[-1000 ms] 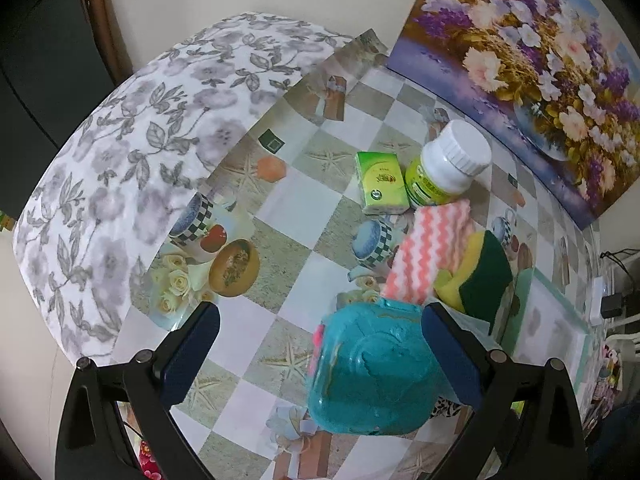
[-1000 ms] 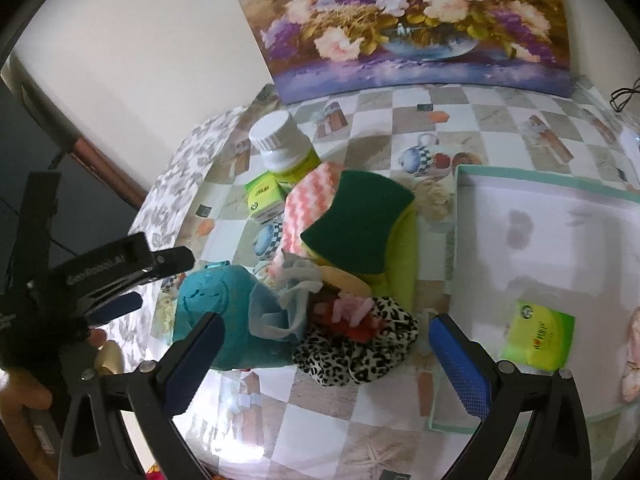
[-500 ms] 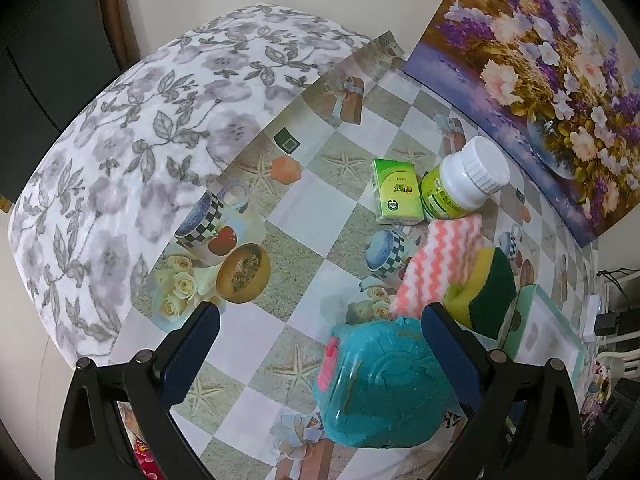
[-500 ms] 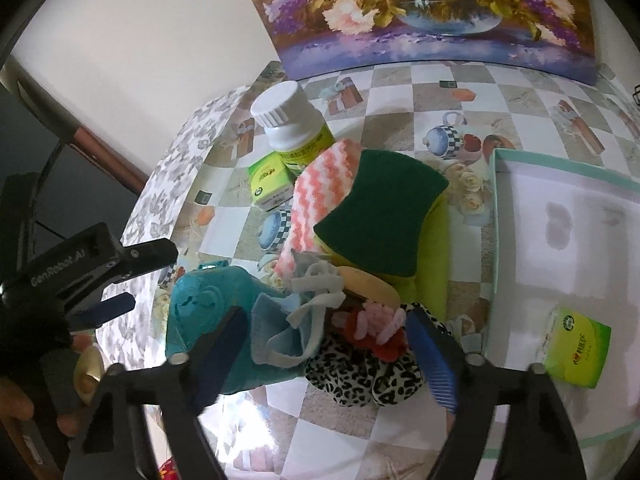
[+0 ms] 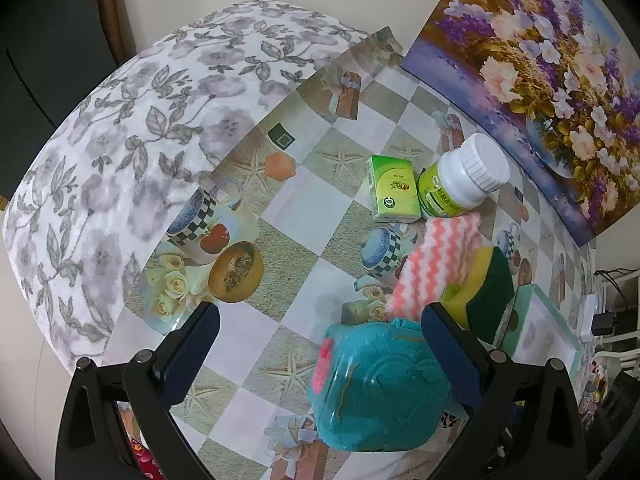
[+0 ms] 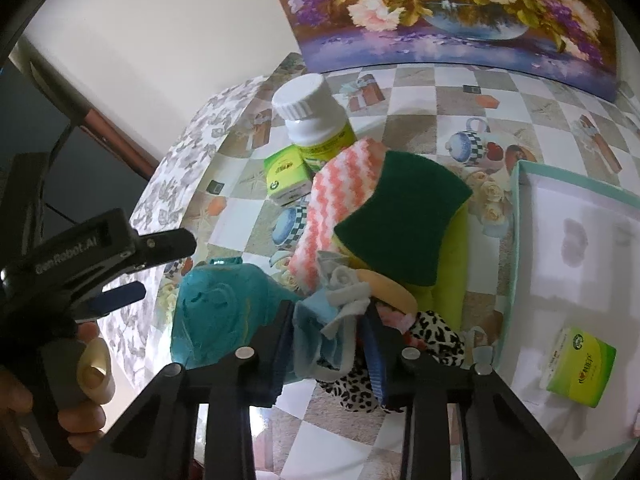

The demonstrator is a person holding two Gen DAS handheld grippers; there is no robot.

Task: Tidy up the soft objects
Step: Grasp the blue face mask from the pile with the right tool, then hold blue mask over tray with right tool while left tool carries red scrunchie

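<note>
My right gripper (image 6: pixel 330 320) points down into a pile of soft things, and its jaws are closing with a light blue-grey cloth (image 6: pixel 344 300) pinched between the pads. Around it lie a leopard-print scrunchie (image 6: pixel 434 334), a pink-and-white zigzag cloth (image 6: pixel 340 196) and a green-topped yellow sponge (image 6: pixel 404 220) on a lime cloth (image 6: pixel 452 264). A teal plastic case (image 5: pixel 376 392) sits left of the pile. My left gripper (image 5: pixel 320 344) hovers open above the case, which lies under its right finger; nothing is between the pads.
A white-capped green bottle (image 6: pixel 316 120) and a green tissue pack (image 6: pixel 288 176) stand behind the pile. A white tray with a teal rim (image 6: pixel 516 240) on the right holds another green pack (image 6: pixel 580 364). A flower painting (image 6: pixel 452 12) leans on the wall. A floral cushion (image 5: pixel 140 140) borders the table's left.
The right gripper's jaws went from wide apart to nearly together, taking hold of the light blue-grey cloth. The left gripper stayed open and barely shifted.
</note>
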